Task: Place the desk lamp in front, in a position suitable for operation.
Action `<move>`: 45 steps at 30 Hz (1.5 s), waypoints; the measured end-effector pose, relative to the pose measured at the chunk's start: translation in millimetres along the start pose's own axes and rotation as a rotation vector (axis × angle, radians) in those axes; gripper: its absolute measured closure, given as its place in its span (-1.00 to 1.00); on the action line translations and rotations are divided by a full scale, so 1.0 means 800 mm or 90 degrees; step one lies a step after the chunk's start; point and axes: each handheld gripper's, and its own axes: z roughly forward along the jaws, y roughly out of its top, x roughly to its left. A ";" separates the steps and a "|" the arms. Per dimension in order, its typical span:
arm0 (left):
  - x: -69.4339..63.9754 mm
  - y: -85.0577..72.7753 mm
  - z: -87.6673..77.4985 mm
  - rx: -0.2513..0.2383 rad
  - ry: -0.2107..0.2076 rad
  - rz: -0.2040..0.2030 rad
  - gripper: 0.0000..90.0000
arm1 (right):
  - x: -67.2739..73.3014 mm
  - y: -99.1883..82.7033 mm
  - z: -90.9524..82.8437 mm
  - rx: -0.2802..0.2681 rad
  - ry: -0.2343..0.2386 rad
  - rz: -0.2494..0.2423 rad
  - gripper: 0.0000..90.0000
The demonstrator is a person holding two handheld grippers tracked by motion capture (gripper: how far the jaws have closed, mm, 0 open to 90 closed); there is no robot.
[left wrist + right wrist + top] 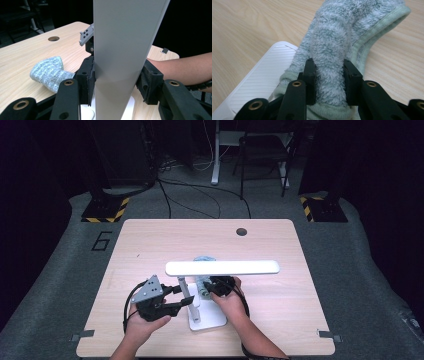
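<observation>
Tongs on the left (176, 299) are clamped on the upright stem (184, 290) of a white desk lamp, their pads pressed against both flat faces of it in the left gripper view (120, 62), so the lamp is steadied near the front of the tabletop (150, 240). Its long head bar (222, 267) runs left to right across the tabletop, above both hands, and its flat white base (212, 320) sits just in front of the person. Tongs on the right (212, 289) are squeezed on a bunched fold of a fluffy pale blue-green cloth (337, 50), which looks like a small towel with a stitched hem. That cloth lies just right of the stem and beyond the ribbed base (262, 72), one edge lapping onto the base's corner and the rest spread on the wood. Judging by this, the work is wiping the lamp: the cloth hangs forward from the right tongs, away from the person, with the base down to its left, so the right hand is the nearer one to sweep sideways over the base while the left holds the stem upright.
</observation>
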 end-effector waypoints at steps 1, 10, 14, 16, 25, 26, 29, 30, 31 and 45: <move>0.000 0.000 0.000 0.000 0.001 0.000 0.18 | -0.001 0.001 0.001 -0.002 -0.003 0.007 0.52; 0.004 -0.001 -0.006 0.001 0.010 -0.006 0.20 | -0.017 0.001 -0.002 0.009 -0.019 0.018 0.53; 0.008 -0.003 -0.006 -0.008 0.016 -0.022 0.22 | -0.026 -0.004 -0.010 0.011 -0.022 0.030 0.52; 0.008 -0.003 -0.006 -0.007 0.015 -0.026 0.22 | -0.026 -0.005 -0.010 0.005 -0.023 0.031 0.52; 0.016 -0.005 -0.010 -0.014 0.027 -0.040 0.30 | -0.036 -0.017 -0.024 0.005 -0.035 0.019 0.51; 0.016 -0.005 -0.010 -0.014 0.027 -0.040 0.32 | -0.036 -0.017 -0.024 0.005 -0.035 0.019 0.51; 0.019 -0.006 -0.012 -0.016 0.032 -0.047 0.36 | -0.037 -0.021 -0.028 0.003 -0.034 0.033 0.51; 0.020 -0.007 -0.012 -0.018 0.031 -0.048 0.38 | -0.037 -0.024 -0.031 0.002 -0.034 0.032 0.51; 0.020 -0.007 -0.012 -0.020 0.037 -0.053 0.39 | -0.037 -0.026 -0.032 -0.004 -0.034 0.035 0.51; 0.024 -0.016 -0.001 0.007 0.090 -0.069 0.50 | -0.038 -0.053 -0.057 -0.012 -0.006 0.061 0.51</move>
